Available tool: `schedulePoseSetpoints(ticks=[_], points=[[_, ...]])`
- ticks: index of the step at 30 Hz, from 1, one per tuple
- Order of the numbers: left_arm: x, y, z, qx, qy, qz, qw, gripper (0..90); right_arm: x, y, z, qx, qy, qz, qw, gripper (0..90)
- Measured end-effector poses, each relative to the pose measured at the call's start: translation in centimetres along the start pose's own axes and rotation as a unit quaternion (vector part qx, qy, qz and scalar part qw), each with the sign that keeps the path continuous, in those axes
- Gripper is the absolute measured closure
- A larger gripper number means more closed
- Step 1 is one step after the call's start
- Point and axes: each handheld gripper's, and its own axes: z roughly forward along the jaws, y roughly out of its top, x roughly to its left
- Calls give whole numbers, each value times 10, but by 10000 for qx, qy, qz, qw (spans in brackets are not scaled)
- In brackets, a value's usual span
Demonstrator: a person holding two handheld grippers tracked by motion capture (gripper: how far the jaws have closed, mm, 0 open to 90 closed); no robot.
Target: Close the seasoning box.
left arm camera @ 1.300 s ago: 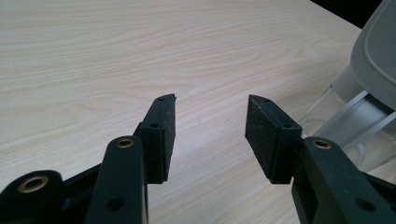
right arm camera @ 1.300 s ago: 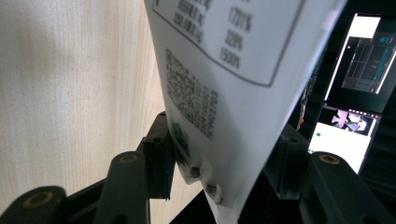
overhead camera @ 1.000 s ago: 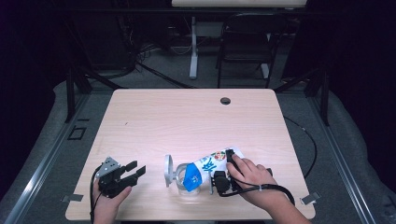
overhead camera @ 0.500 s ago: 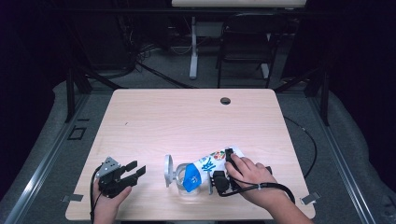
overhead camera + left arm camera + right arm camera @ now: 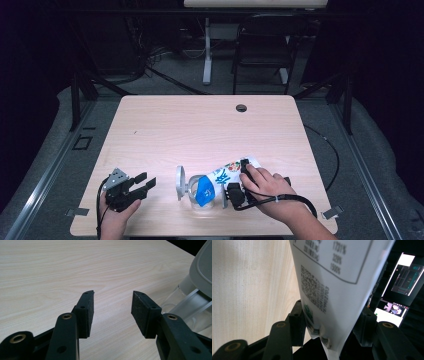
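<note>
On the near edge of the pale wooden worktop (image 5: 200,125), my right hand-held gripper (image 5: 234,194) pinches the end of a printed snack bag (image 5: 220,177), whose blue front lies against a clear jar (image 5: 192,192) tipped on its side, grey lid (image 5: 180,182) hanging open. My left hand-held gripper (image 5: 142,182) rests just beside the jar, spread and empty. I judge the bag only partly fed into the jar; pushing it home and closing the lid remain.

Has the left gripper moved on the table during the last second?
No. The left gripper sits at the same spot near the table's front-left edge, equally far from the container.
</note>
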Motion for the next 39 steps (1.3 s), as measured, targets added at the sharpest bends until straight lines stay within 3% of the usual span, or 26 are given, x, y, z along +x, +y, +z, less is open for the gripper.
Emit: schedulePoseSetpoints(ticks=[25,39], points=[[0,0,0,-22,5,-4,10000,535,-6,1,-2,16,154,-168,9997,515],[-1,0,1,-17,-13,-3,10000,535,-7,3,-3,45,48,-353,9994,516]])
